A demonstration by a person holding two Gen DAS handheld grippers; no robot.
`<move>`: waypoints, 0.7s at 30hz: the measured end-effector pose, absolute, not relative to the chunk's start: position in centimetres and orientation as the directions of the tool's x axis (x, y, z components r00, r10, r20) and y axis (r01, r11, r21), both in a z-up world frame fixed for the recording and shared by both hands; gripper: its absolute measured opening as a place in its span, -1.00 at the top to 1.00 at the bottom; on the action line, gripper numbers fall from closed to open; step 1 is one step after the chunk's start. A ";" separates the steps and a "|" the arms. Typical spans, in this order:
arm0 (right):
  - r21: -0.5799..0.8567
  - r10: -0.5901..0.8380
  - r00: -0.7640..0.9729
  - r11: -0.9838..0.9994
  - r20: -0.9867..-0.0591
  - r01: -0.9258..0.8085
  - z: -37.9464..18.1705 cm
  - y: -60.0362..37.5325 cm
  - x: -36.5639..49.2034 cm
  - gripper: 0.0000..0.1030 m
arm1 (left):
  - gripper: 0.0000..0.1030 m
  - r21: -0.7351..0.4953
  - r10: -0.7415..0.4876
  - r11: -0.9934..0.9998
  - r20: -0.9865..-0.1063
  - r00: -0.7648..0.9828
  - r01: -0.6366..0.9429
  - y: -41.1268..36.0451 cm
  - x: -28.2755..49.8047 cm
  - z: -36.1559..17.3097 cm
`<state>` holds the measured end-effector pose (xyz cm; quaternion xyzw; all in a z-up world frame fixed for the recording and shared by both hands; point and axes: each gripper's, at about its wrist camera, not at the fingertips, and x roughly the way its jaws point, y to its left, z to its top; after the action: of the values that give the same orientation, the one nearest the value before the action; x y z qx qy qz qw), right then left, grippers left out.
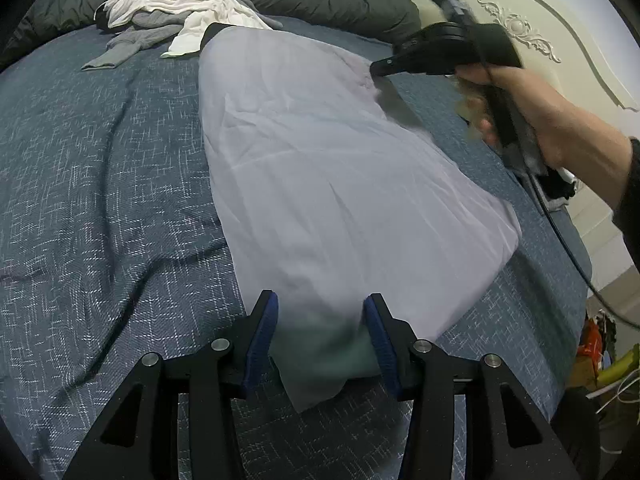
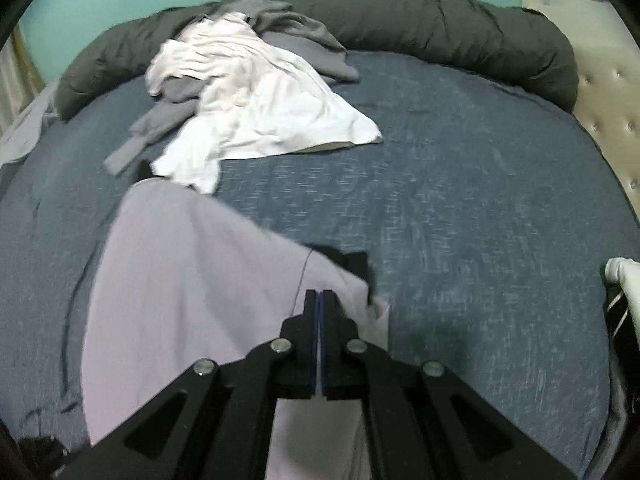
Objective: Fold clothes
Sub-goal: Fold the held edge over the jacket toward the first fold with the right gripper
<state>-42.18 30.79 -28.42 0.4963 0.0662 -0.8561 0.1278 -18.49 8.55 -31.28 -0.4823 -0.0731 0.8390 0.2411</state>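
A bed (image 1: 100,160) in blue flecked cover fills both views, a dark rolled duvet (image 2: 440,28) along its far edge. A pale lilac garment (image 1: 320,184) lies spread across the middle of the bed. Beyond it, near the duvet, sits a heap of white and grey clothes (image 2: 256,100). The left tongs (image 1: 320,324) stand released, the garment's near end lying between their blue pads. The right tongs (image 2: 320,304), held in a hand (image 1: 560,120), are clenched at the garment's far edge; whether cloth is caught there I cannot tell.

Lilac garment (image 1: 320,184) by claw; blue bedspread (image 1: 100,168) w/ white flecks; white top (image 2: 256,112), grey top (image 2: 304,32) beyond; blue pads (image 1: 262,340).
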 end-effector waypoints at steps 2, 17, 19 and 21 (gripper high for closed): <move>0.002 -0.135 -0.453 -0.959 -0.881 0.282 -29.8 30.3 -43.4 1.00 | 0.04 -0.355 0.475 -0.873 -0.774 -0.418 -0.335 8.5 -18.5 -31.3; 0.093 -0.231 -0.459 -0.948 -0.858 0.304 -26.9 32.4 -38.6 1.00 | -0.07 -0.383 0.488 -0.868 -0.776 -0.399 -0.317 7.0 -17.9 -31.5; 0.112 -0.256 -0.472 -0.944 -0.843 0.312 -25.4 33.0 -37.0 1.00 | -0.07 -0.398 0.496 -0.865 -0.773 -0.396 -0.305 6.7 -17.8 -31.5; 0.137 -0.280 -0.465 -0.938 -0.840 0.317 -25.1 33.6 -34.8 1.00 | -0.07 -0.396 0.495 -0.866 -0.770 -0.404 -0.305 6.5 -17.6 -31.2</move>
<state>-34.84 33.62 -25.10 0.4867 0.0191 -0.8557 0.1746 -17.58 6.55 -31.24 -0.4902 -0.0966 0.8322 0.2402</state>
